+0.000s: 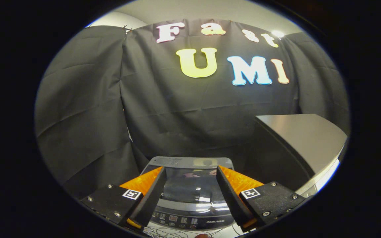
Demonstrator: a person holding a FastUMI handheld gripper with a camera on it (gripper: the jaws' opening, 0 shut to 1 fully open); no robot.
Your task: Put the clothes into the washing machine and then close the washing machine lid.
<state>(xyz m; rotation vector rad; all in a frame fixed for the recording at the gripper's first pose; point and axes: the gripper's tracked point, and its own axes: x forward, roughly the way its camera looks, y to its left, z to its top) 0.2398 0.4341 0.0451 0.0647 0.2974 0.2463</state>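
So the washing machine (190,191) is sitting right below and just ahead of my gripper (190,180), a small top-loader seen from above and from the control side. Its lid (190,186) is down flat, dark and glossy, and I can see light glare and some wall reflections bouncing off it. A paler grey strip runs along the far edge of the lid, back toward the wall. The control panel (185,219) is the bit closest to me, a dark band with little buttons and a small display, too tiny to make out. My gripper is spread wide, nothing pinched, and the two fingers (150,193) frame the lid on either side, so most of the machine's top shows in the gap between them. I can't tell if the tips are actually touching the lid or just hovering over it. Near the panel there's a tangle of thin wires (174,233) on a light surface. Off to the right of the machine, standing taller than it, is a big grey box-like unit (304,138) with a smooth slanted top. Behind everything hangs the black cloth wall (164,109), creased and folded.
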